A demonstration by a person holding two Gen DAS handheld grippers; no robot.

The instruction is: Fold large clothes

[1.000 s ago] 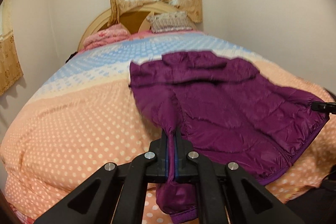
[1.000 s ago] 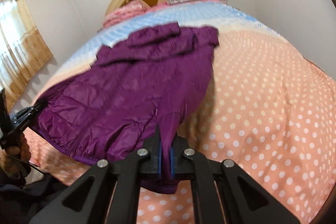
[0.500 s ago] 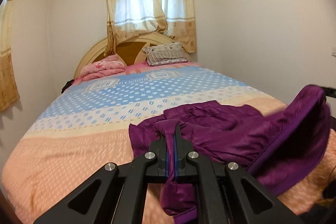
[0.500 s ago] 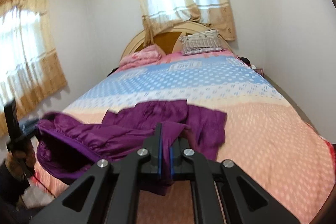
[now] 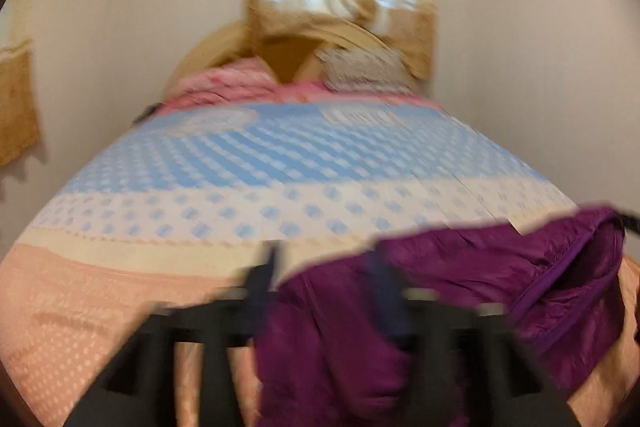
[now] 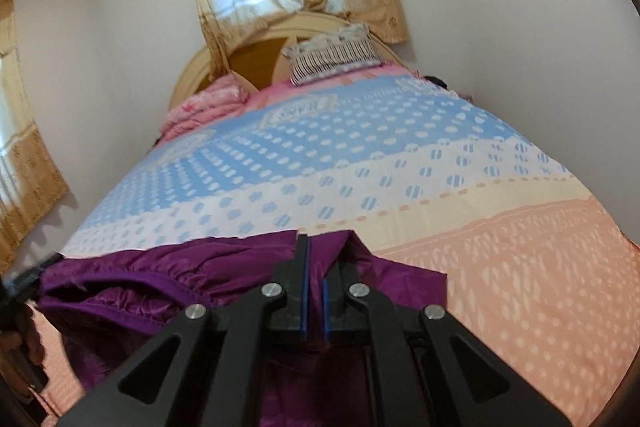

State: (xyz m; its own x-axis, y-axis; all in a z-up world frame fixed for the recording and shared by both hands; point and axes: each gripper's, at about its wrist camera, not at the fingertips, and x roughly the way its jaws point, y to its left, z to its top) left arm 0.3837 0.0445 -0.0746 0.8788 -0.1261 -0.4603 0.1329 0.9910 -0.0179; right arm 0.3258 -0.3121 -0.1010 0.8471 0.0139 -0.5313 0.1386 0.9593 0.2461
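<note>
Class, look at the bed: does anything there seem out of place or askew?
Yes: the purple jacket lies bunched and half folded across the quilt, edges uneven. The left gripper is opening with fabric between its fingers; the right gripper grips a fold.

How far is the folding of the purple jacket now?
Done: the jacket lies doubled over on the bed. In hand: the left gripper is opening, cloth between its jaws; the right gripper is shut on the jacket's edge. Left: probably release, then another fold.

jacket on bed, pillow behind
</note>
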